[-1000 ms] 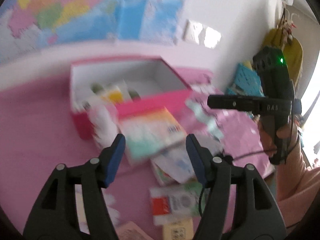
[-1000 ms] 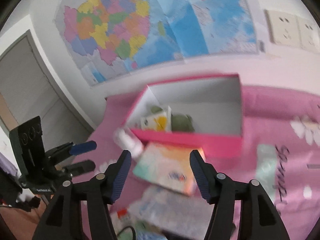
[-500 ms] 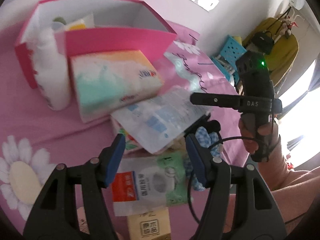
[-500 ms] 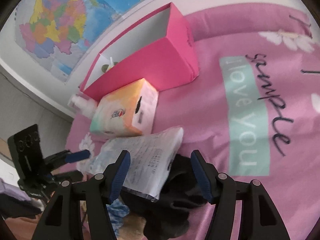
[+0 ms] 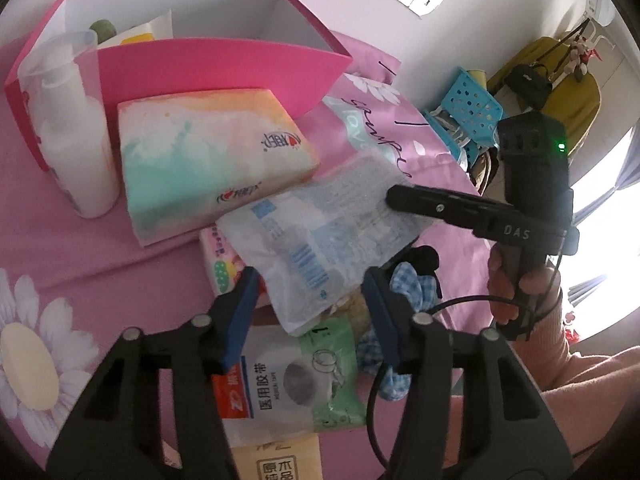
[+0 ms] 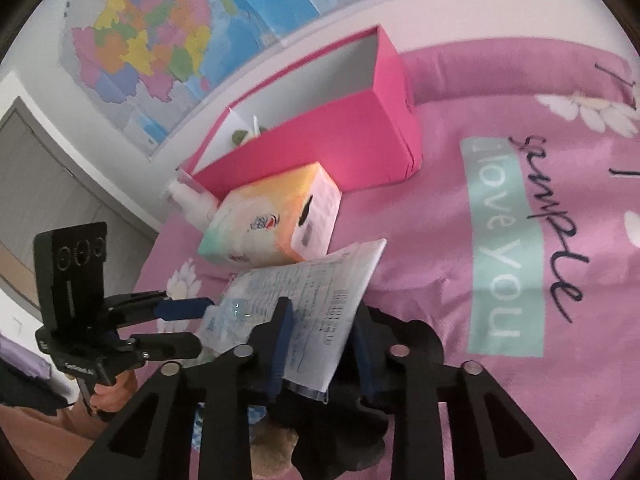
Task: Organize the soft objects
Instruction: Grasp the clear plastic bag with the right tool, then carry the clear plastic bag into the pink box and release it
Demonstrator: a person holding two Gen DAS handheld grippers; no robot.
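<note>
A pink bedspread (image 6: 440,240) printed with daisies and lettering covers a bed, and a pile of soft packets lies on it in front of an open pink box (image 6: 340,132). The box stands near the wall, under a coloured map (image 6: 168,28); a few small items sit at one end of it.

Just in front of the box lies a pastel tissue pack (image 5: 208,160), touching the box's front wall. A white bottle (image 5: 76,152) stands beside the tissue pack, against the box's corner.

A clear plastic pouch (image 5: 320,232) with blue print lies across the top of the pile, one corner resting against the tissue pack. Both grippers meet at this pouch. The left gripper (image 5: 312,312) has its blue-padded jaws on either side of the pouch's near corner; the jaws have just been closing, and whether the pads press on the pouch cannot be told. The right gripper (image 6: 320,344) has also just been closing its jaws, which stand narrow with the opposite edge of the pouch between them; the near pad lies against the plastic, so it looks clamped on the pouch.

Under the pouch are a green and white tape packet (image 5: 296,376), a blue checked cloth (image 5: 408,280), a dark fabric item (image 6: 400,344) and a pink packet (image 5: 220,260).
</note>
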